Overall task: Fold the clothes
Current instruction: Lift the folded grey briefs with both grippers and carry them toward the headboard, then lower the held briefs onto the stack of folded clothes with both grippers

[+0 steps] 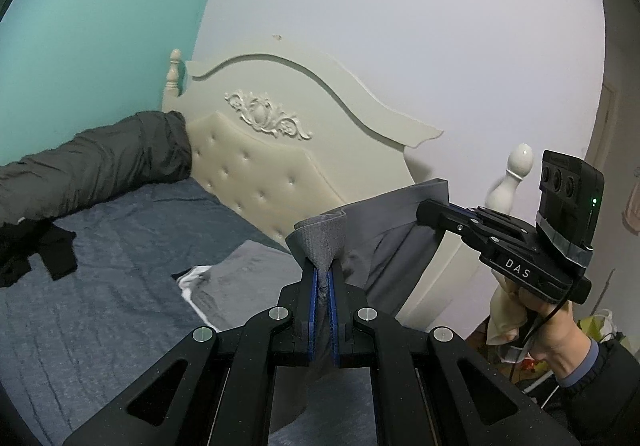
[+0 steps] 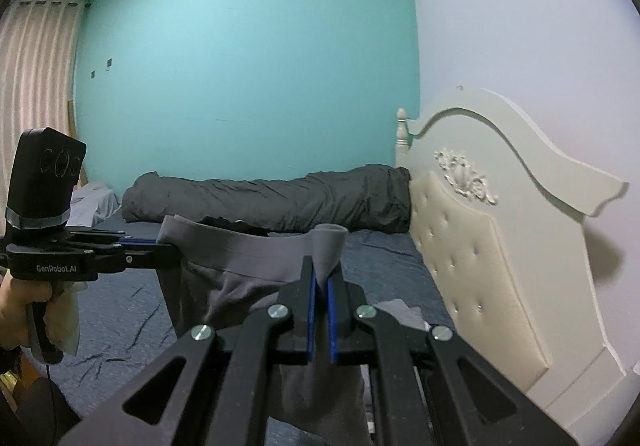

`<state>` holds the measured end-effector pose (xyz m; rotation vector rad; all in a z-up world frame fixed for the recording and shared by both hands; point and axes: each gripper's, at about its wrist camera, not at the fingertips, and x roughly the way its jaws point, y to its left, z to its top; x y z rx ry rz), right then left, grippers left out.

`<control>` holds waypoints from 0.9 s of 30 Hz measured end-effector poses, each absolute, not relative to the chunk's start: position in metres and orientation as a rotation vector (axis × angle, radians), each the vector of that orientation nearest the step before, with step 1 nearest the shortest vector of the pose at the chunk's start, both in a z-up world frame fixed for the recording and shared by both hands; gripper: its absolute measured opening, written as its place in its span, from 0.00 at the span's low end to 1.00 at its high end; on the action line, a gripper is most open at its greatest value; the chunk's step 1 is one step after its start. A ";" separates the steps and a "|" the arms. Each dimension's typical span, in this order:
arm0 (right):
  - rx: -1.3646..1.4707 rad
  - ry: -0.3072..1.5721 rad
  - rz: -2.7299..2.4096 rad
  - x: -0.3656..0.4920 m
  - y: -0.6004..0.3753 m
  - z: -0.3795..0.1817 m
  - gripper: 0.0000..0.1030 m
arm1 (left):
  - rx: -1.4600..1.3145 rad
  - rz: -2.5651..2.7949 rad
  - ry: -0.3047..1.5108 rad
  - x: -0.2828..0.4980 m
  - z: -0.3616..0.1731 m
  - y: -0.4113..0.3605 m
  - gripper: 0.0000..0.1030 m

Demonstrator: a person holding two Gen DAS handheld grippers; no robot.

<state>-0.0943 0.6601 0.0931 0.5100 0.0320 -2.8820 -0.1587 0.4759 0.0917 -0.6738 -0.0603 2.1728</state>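
Left wrist view has the grey garment right in front of me, held up in the air above the bed, its ribbed waistband stretched between the two tools. The left gripper is clamped tight on one end of that band, the blue pads pinching a bunched fold that pokes up between them, and the rest of the cloth hangs below. Off to the right, the right gripper bites the other end of the band, and a hand wraps its handle from below.

From the right wrist view, the same garment hangs as a sagging span, the right gripper closed on its near corner and the left gripper closed on the far one.

Below, a dark blue sheet covers the bed, with a rolled dark duvet along the turquoise wall and a cream tufted headboard at the end. Some grey and white clothes lie on the sheet, with a black piece well apart from them.
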 end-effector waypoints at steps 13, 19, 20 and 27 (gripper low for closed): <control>0.585 -0.002 -2.935 -0.100 0.719 0.071 0.04 | -0.720 2.122 -0.070 -0.192 0.068 0.526 0.05; 0.619 -0.008 -2.939 -0.118 0.737 0.062 0.04 | -0.752 2.112 -0.080 -0.215 0.051 0.543 0.05; 0.625 -0.009 -2.939 -0.121 0.739 0.061 0.04 | -0.757 2.112 -0.083 -0.220 0.048 0.545 0.05; 0.672 -0.018 -2.918 -0.157 0.756 0.042 0.04 | -0.807 2.111 -0.108 -0.269 0.022 0.558 0.05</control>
